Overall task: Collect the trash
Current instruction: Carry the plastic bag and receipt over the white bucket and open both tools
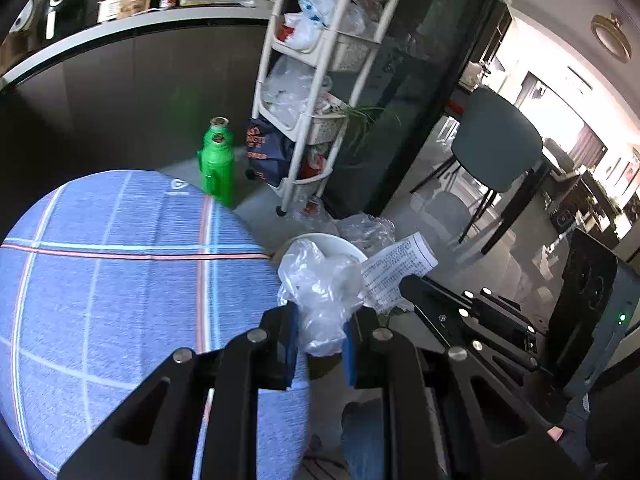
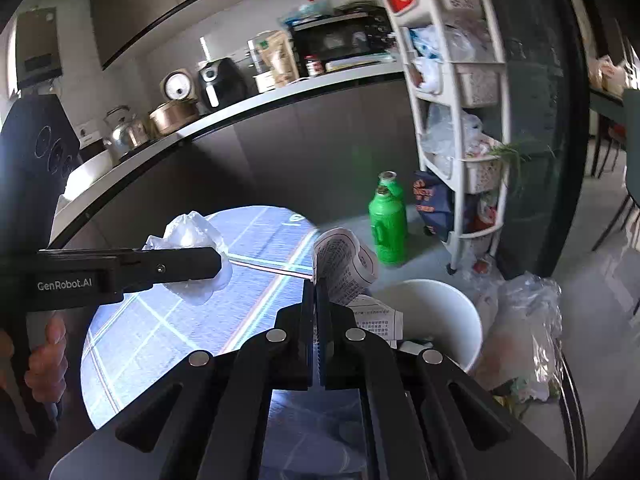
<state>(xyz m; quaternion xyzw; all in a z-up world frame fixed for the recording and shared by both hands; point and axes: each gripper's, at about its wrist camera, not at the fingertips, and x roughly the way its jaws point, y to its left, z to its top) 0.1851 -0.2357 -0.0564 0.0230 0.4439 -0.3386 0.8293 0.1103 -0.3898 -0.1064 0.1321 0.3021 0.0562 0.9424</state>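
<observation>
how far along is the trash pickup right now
Mid-job. The round blue plaid tabletop shows no loose trash. In hand: left gripper clamps a crumpled clear plastic bag; right gripper pinches a curled printed paper sheet. Left: dropping both into the white round bin.

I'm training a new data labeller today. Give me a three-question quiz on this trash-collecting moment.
1. True or false: the left gripper holds a crumpled clear plastic bag.
2. What does the right gripper grip? A) a green bottle B) a printed paper sheet C) a kettle
3. Fill in: the white bin stands on the floor beside the round table with a ____ checked cloth.

Key: 1 true. 2 B, the printed paper sheet, curled above the shut fingers. 3 blue.
</observation>
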